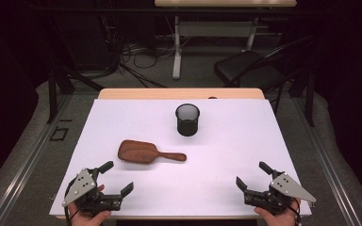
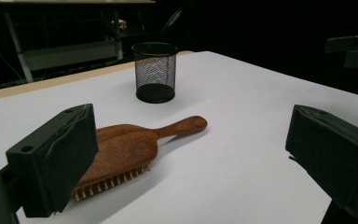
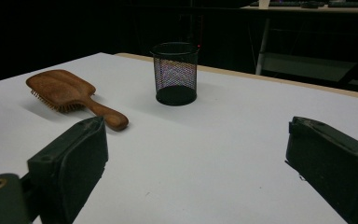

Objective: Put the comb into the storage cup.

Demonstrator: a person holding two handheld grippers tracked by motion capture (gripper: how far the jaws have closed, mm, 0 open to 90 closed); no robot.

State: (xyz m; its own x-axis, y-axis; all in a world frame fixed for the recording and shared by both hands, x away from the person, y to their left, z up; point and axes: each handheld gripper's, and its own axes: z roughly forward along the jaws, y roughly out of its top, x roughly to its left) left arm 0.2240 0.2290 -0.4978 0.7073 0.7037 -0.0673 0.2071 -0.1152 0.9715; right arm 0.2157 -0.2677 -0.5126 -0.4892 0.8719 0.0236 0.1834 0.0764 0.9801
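Left gripper [image 1: 119, 178]: jaws spread wide, nothing between them; I hold it low at the near left edge of the table, nearer than the hairbrush and apart from it.
Right gripper [image 1: 250, 175]: jaws also wide apart and empty; I have it at the near right edge, well apart from the hairbrush.
Progress: as I read it, nothing is started. Neither gripper touches anything. My guess at the job is brush into cup, and all of it is left: reach, grasp, lift, place.
Hairbrush [image 1: 147, 152]: lies flat on the white table [image 1: 245, 146], just nearer than the cup and a little to its left. Wide paddle head on the left, handle pointing right.
Hairbrush looks: reddish-brown wood, smooth rounded back facing up, bristles down against the table; in the left gripper view [image 2: 135, 149] a row of pale bristle tips shows under the near edge of the head. Handle is slim with a rounded end.
Cup [image 1: 187, 119]: black wire mesh, upright, open top, looks empty; stands toward the far middle of the table, apart from the hairbrush.
Next, my judgement: the left gripper is closest to the hairbrush head; the handle looks the easier part to pinch.
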